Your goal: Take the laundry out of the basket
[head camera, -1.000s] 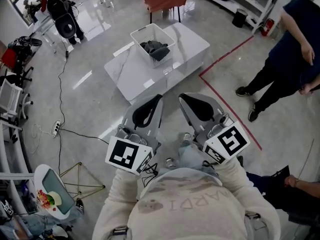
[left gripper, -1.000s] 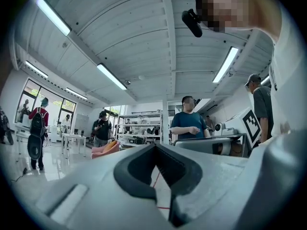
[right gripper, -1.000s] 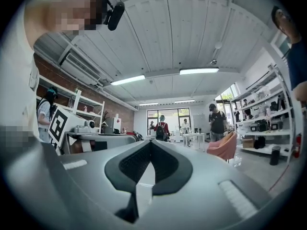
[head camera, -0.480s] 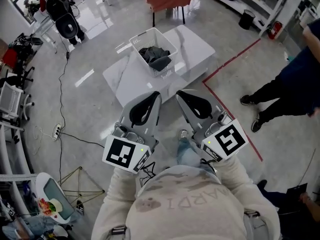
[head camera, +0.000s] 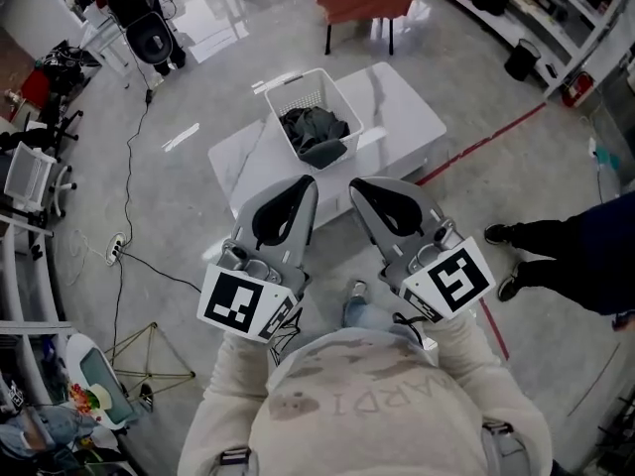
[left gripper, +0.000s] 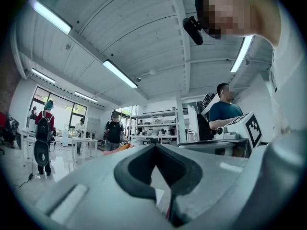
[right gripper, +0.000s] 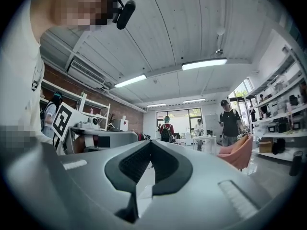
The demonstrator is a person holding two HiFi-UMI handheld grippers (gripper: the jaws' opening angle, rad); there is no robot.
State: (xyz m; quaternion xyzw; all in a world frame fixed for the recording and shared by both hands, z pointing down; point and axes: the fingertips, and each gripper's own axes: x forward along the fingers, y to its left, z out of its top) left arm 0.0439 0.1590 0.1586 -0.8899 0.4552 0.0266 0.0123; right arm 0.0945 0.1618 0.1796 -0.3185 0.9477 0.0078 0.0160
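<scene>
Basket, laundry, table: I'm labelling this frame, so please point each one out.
basket [head camera: 292, 78], head view, on its far rim.
laundry [head camera: 316, 132], head view, middle of the dark heap.
table [head camera: 407, 117], head view, bare top right of the basket.

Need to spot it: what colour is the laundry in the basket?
Laundry is dark grey, clearest in the head view.

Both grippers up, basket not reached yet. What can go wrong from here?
1. The left gripper and right gripper are both shut and raised. They must open before reaching the laundry, or they would likely just push it.
2. The basket sits by the table's far edge, so a hard tug might slide it off.
3. A bystander's shoes stand close on the right, so a collision is possible.
</scene>
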